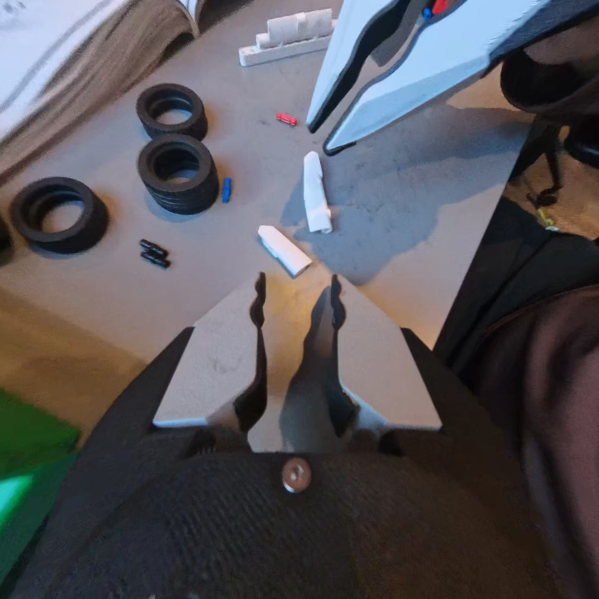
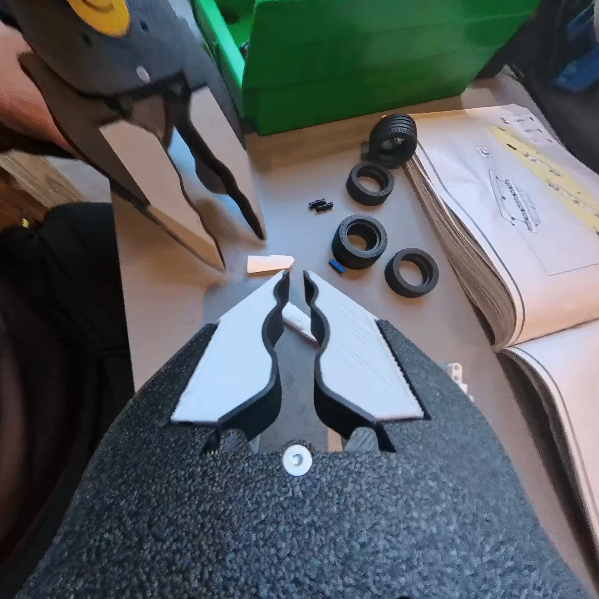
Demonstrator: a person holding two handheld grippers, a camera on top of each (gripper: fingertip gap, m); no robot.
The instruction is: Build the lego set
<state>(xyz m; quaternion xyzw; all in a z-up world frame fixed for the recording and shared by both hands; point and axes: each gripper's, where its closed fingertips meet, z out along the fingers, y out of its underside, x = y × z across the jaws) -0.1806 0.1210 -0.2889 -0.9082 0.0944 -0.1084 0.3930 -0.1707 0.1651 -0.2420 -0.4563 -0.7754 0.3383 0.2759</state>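
While both grippers are being held above the grey table [image 1: 389,201], two white pieces are being singled out from the loose parts. In the left wrist view the left gripper [image 1: 296,285] is being kept with its jaws apart and empty, its tips just short of the nearer white piece [image 1: 284,250] at the middle of the frame; the second white piece [image 1: 315,194] is lying just above it, close under the tips of the right gripper [image 1: 324,139], which is reaching in from the upper right. In the right wrist view the right gripper [image 2: 295,275] is being held with its jaws slightly apart, a white piece [image 2: 298,321] showing through the gap below; whether it is being touched cannot be told. The step in hand is judged to be picking up these two pieces for joining. The next move is likely calling for each gripper to be lowered over its own piece and closed across the narrow sides.

Room is being limited: the two grippers are being crowded together near the table's edge at the right of the left wrist view. Black tyres [image 1: 177,176], a blue pin [image 1: 227,190], a red pin [image 1: 286,118] and black pins [image 1: 155,253] are lying to the left, well apart from the white pieces. An open booklet [image 2: 486,227] and a green box [image 2: 356,64] are bounding the far side
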